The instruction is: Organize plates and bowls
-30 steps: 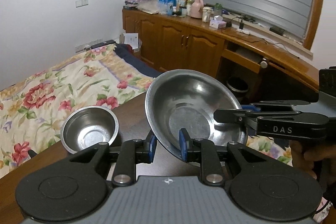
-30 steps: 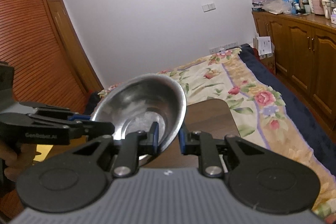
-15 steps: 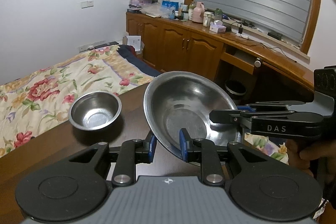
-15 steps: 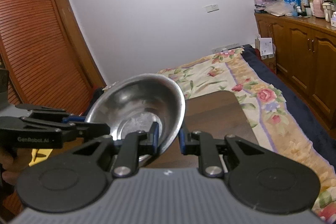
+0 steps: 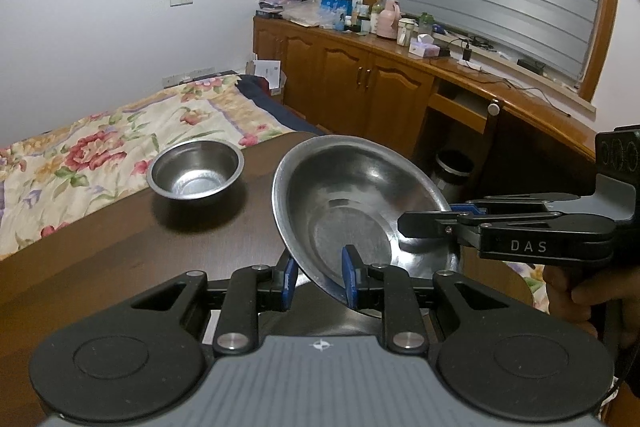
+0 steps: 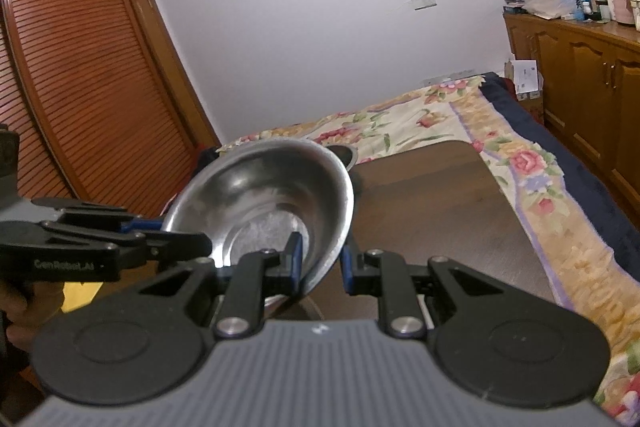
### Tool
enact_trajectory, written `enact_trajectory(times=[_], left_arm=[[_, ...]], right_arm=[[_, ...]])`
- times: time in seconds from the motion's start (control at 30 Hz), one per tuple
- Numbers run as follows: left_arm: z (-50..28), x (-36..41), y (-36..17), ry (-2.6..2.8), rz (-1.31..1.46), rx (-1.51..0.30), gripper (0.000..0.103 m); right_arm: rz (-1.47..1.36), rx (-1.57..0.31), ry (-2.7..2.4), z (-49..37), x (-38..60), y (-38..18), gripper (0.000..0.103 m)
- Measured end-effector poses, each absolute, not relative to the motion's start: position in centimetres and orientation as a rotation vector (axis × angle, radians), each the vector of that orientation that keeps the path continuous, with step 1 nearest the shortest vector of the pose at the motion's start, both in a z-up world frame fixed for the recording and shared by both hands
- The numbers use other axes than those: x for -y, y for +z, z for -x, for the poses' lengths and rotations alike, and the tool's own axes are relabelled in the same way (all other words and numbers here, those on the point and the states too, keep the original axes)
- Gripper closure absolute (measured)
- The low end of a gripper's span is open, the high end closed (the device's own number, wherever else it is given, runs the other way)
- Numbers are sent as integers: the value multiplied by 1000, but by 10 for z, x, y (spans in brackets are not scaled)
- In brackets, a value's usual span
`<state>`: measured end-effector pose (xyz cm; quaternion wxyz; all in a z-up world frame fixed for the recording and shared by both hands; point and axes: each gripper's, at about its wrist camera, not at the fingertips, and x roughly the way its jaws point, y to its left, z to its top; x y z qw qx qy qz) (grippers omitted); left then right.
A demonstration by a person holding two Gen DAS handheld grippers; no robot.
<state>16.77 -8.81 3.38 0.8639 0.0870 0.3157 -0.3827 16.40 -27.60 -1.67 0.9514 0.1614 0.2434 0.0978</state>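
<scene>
A wide steel plate-bowl (image 5: pixel 352 203) hangs tilted above the dark wooden table (image 5: pixel 120 251), held by both grippers. My left gripper (image 5: pixel 318 277) is shut on its near rim. My right gripper (image 6: pixel 320 261) is shut on the opposite rim; in the left wrist view it reaches in from the right (image 5: pixel 432 223). The same plate fills the middle of the right wrist view (image 6: pixel 264 199), with the left gripper (image 6: pixel 184 241) clamped on its left edge. A small deep steel bowl (image 5: pixel 196 169) stands upright on the table to the far left; only its rim (image 6: pixel 344 151) shows behind the plate.
A bed with a floral cover (image 5: pixel 100 147) lies beyond the table's far edge. Wooden cabinets (image 5: pixel 360 79) with bottles and boxes on top run along the right wall. A slatted wooden wardrobe (image 6: pixel 80 87) stands at the left of the right wrist view.
Both grippers have carried the plate along. The small bowl now appears farther right and higher in the left wrist view, closer to the plate. Both grips are unchanged.
</scene>
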Motion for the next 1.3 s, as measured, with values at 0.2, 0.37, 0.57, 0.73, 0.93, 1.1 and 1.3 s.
enact_trajectory(times=[0.2, 0.37, 0.57, 0.73, 0.93, 1.1, 1.3], left_arm=[[-156, 78, 26, -795, -185, -659, 78], [-139, 69, 17, -780, -167, -652, 78], [-123, 58, 4, -768, -137, -651, 78], [-117, 55, -1, -754, -152, -644, 77], [-110, 56, -10, -730, -185, -637, 76], [-109, 56, -22, -704, -220, -644, 75], [-110, 58, -30, -671, -280, -635, 74]], right_arm=[[-333, -501, 219, -154, 267, -23, 81], [-348, -508, 238, -146, 260, -27, 81], [-342, -521, 256, -134, 251, -34, 81], [-333, -535, 262, -131, 245, -36, 81], [-303, -535, 258, -132, 240, -41, 81], [-281, -553, 246, -133, 234, -51, 82], [-243, -552, 247, -134, 228, -53, 83]])
